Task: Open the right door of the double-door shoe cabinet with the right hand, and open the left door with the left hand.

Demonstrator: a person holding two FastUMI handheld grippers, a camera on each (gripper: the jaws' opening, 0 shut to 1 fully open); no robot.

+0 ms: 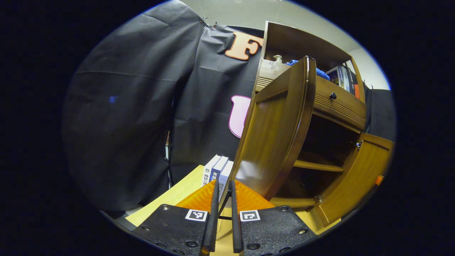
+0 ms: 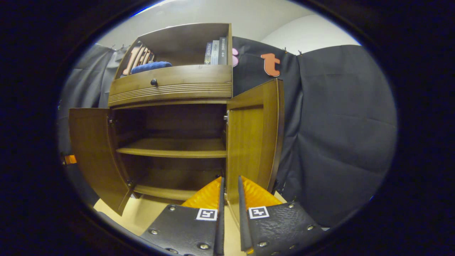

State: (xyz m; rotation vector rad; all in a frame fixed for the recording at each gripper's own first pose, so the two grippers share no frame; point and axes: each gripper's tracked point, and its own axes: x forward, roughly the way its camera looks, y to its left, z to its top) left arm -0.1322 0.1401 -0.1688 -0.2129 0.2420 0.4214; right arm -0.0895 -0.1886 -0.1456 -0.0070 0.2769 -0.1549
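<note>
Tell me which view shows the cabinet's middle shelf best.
The right gripper view: it faces the open cabinet head-on, so the middle shelf runs unobstructed between both open doors. In the left gripper view, the left door covers most of it, leaving a short strip.

1 cabinet (image 2: pixel 170 89), 2 open doors (image 2: pixel 254 142), 2 shelves (image 2: pixel 174 147).

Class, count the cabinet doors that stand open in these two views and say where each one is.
2. In the right gripper view, the left door is swung out at the cabinet's left side, and the right door at its right, by the right gripper. None looks hidden.
</note>
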